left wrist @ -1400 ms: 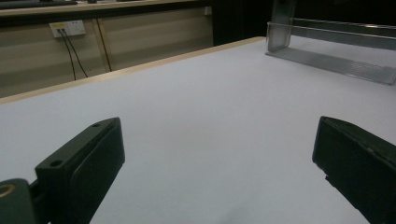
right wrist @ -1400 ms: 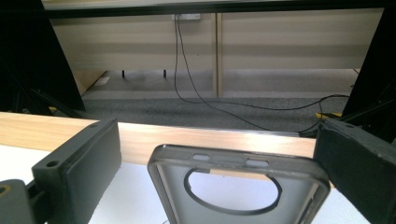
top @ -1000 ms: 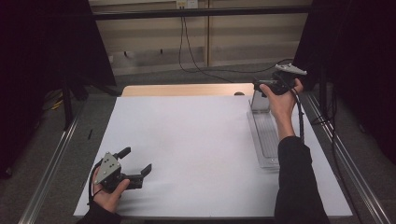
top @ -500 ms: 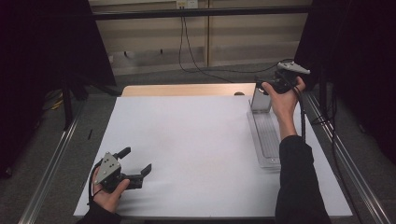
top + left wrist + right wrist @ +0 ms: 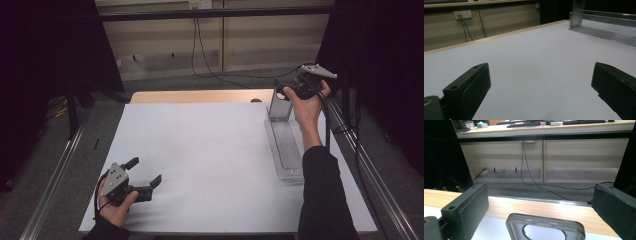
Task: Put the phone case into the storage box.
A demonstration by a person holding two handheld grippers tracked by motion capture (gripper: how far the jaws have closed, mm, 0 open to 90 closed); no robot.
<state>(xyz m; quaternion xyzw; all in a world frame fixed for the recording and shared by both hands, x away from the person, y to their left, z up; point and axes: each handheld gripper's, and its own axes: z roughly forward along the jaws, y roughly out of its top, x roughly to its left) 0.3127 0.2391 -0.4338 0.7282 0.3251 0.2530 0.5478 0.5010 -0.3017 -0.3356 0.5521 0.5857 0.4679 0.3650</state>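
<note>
A translucent grey phone case [image 5: 279, 106] stands upright at the far end of a clear plastic tray [image 5: 288, 150] on the right of the white table. My right gripper [image 5: 281, 92] hovers just above and behind the case's top edge, open. In the right gripper view the case's rim and camera cut-out [image 5: 546, 222] rise low between the wide-apart jaws of the right gripper [image 5: 540, 192], touching neither. My left gripper [image 5: 146, 170] rests open on the table near the front left corner. Nothing lies between the jaws of the left gripper [image 5: 540, 68], and the case [image 5: 576, 12] shows far off.
The white sheet [image 5: 200, 150] covers the table, with a strip of bare wood [image 5: 195, 96] along the far edge. The tray [image 5: 609, 35] lies lengthwise near the right edge. Metal rails [image 5: 55, 170] run along both sides. Cables [image 5: 200, 50] hang over the floor beyond.
My right gripper has lifted slightly up and to the right, away from the top of the case. The case, tray and left gripper have stayed put.
</note>
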